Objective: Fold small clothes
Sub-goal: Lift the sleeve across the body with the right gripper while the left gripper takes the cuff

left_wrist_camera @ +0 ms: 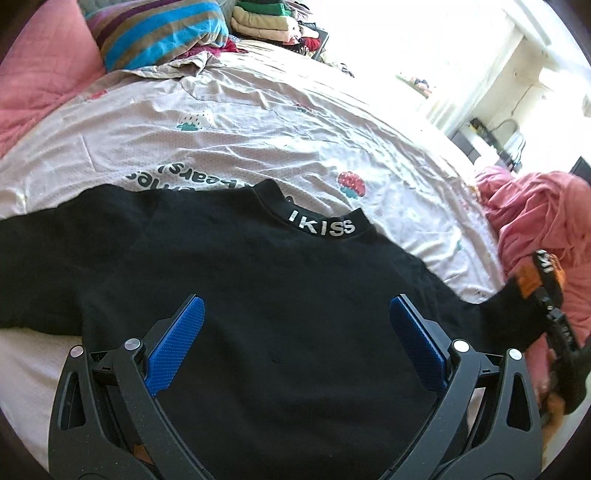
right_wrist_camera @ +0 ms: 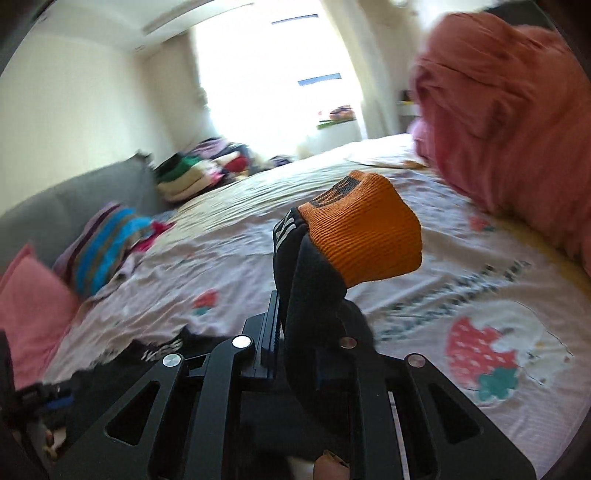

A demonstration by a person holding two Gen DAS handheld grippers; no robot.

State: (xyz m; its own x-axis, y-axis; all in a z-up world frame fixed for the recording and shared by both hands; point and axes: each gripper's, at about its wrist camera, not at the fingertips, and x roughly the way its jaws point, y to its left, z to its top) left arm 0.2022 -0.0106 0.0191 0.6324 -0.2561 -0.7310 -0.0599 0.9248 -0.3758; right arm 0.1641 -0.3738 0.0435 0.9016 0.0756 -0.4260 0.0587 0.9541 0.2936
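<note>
Black top (left_wrist_camera: 266, 295) flat on sheet (left_wrist_camera: 258, 147), one; left tool (left_wrist_camera: 295, 332) agape above; right tool (right_wrist_camera: 306, 295) pinching its orange cuff (right_wrist_camera: 365, 236).

A black top (left_wrist_camera: 258, 295) with "IKISS" collar lies flat, its orange-cuffed sleeve (right_wrist_camera: 364, 236) lifted at one side.

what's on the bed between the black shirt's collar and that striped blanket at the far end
In the left wrist view, only the wrinkled strawberry-print bedsheet lies between the black shirt collar and the striped blanket; no garment sits on that stretch.
</note>
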